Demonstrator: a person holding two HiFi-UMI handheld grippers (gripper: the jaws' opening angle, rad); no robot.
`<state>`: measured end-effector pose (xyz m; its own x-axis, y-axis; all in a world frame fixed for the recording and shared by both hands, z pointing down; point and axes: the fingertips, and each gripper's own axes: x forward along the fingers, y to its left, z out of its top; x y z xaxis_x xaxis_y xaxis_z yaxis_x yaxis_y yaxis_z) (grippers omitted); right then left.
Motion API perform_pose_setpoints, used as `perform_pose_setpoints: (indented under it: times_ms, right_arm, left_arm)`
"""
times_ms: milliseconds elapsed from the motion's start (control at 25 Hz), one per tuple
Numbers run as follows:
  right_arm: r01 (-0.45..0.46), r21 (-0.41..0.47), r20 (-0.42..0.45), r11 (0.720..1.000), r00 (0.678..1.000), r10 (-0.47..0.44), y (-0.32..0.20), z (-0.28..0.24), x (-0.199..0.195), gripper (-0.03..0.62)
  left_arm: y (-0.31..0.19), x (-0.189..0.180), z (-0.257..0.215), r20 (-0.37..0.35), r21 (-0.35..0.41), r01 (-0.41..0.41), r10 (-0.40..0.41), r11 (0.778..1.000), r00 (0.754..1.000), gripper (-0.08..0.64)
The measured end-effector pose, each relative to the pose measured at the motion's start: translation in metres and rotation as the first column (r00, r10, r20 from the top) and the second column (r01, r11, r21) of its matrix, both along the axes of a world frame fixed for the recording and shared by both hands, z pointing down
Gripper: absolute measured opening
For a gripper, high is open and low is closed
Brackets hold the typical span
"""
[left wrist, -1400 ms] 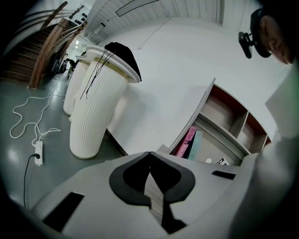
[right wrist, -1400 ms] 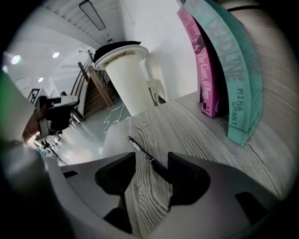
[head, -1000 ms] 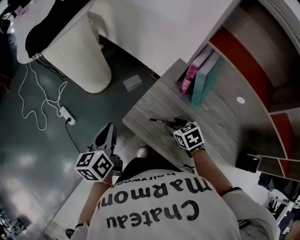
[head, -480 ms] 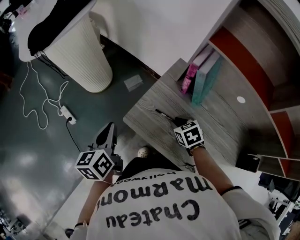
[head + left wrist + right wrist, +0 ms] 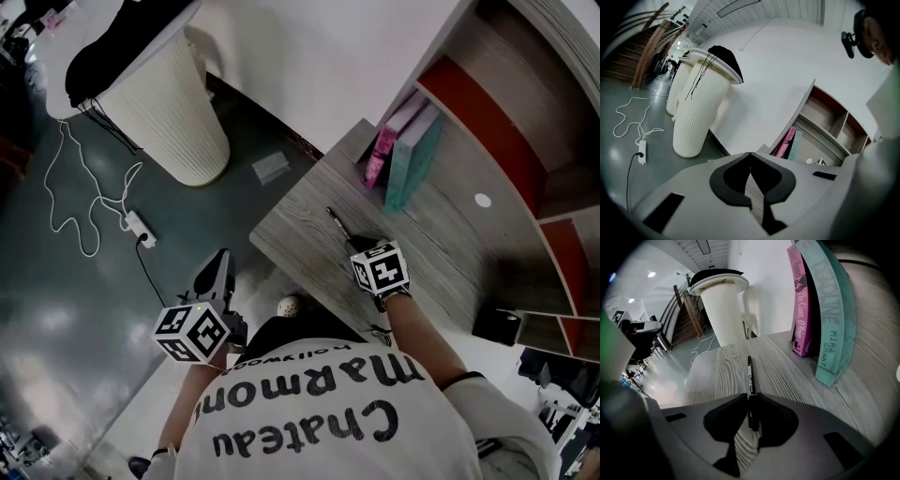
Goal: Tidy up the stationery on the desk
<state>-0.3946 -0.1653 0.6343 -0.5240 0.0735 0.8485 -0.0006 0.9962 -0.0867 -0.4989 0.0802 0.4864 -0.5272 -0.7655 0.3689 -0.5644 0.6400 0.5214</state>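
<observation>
Black pen (image 5: 749, 373) is pinched by the right gripper (image 5: 751, 398), whose jaws have just been closing (pen flat on desk (image 5: 715, 376)). Left gripper (image 5: 750, 157): jaws together, empty.

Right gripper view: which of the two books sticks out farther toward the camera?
The teal book, right of the pink book; its lower corner comes farther forward.

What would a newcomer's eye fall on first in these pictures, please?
The right gripper, whose jaws have just been closing, pinches a black pen that points away across the grey wooden desk. Beyond it a pink book and a teal book stand side by side, and a white ribbed column rises from the dark floor beside the desk.
</observation>
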Motion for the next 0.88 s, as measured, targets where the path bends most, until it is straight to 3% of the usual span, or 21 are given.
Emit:
perform_pose_setpoints:
  times_ms: [880]
  right_arm:
    - [-0.12,-0.021,0.01,0.993,0.993,0.12,0.001,-0.003,0.004,0.067]
  left_arm:
    - [0.027,0.014,-0.005,0.01,0.001,0.035,-0.035,0.999,0.999,0.015]
